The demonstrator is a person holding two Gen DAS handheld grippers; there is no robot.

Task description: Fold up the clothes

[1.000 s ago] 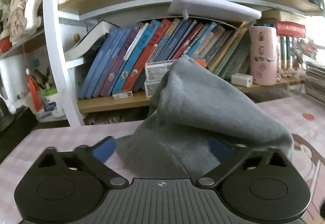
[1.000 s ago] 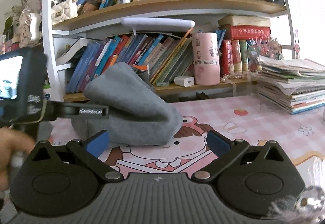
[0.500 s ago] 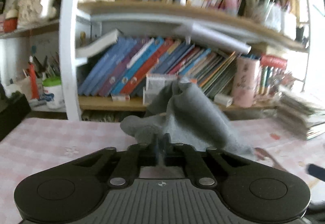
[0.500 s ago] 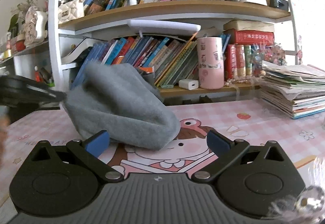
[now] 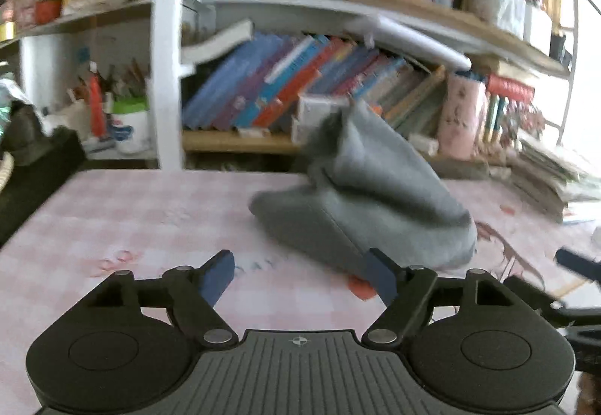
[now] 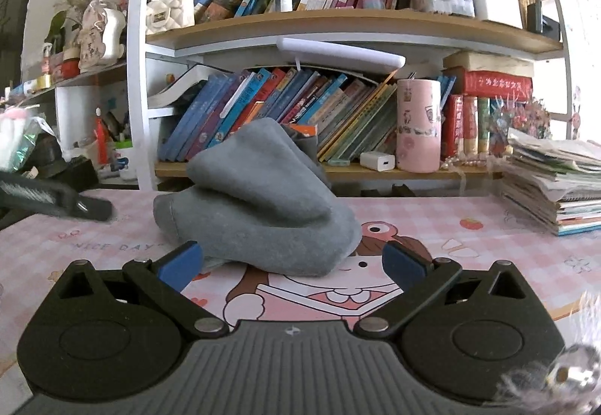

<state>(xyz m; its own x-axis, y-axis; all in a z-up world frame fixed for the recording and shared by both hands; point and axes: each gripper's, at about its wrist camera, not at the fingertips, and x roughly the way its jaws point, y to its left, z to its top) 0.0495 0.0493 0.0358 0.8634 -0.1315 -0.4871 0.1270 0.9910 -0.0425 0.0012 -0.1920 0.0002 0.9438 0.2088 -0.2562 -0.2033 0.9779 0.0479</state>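
A grey fleece garment [image 6: 259,212] lies bunched in a soft heap on the pink cartoon table mat [image 6: 432,253]; it also shows in the left wrist view [image 5: 375,204]. My left gripper [image 5: 300,276] is open and empty, a little in front of and left of the heap. My right gripper [image 6: 293,261] is open and empty, its blue fingertips [image 6: 180,261] just short of the heap's near edge. The left gripper also shows at the left edge of the right wrist view [image 6: 56,200].
A bookshelf [image 6: 338,20] full of books runs along the table's far side, with a pink cup [image 6: 419,125] and a white charger [image 6: 377,161] on its low shelf. A stack of magazines [image 6: 556,185] sits at the right. A white post [image 5: 169,50] stands at the back left.
The left gripper closed on the grey garment, lifted it, then opened and let go; it has drawn back to the left. The garment has settled into a heap. The right gripper stayed open.
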